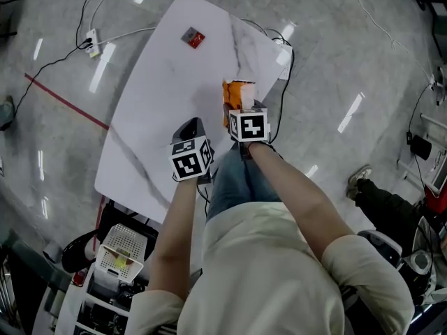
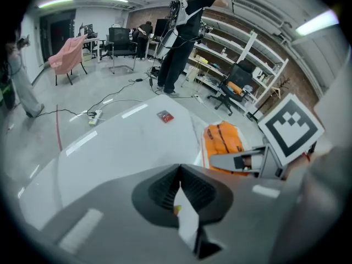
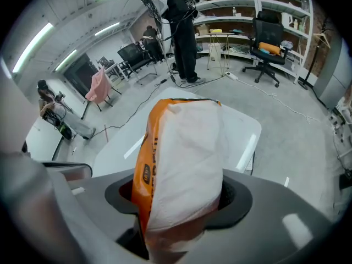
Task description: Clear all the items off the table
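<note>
The right gripper (image 3: 181, 205) is squeezing the soft, light tissue pack (image 3: 184, 147) (mid-body seems the best hold). The left gripper (image 2: 180, 194) is pinching a thin white scrap (image 2: 187, 224).

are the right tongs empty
No, the right tongs are clamped on an orange-and-white tissue pack.

Glossy marbled table (image 1: 157, 117), shiny orange plastic tissue pack (image 3: 181, 158), smooth white sachet (image 2: 187, 224).

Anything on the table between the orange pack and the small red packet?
Nothing: the tabletop is bare between the orange pack and the red packet, clearest in the head view.
</note>
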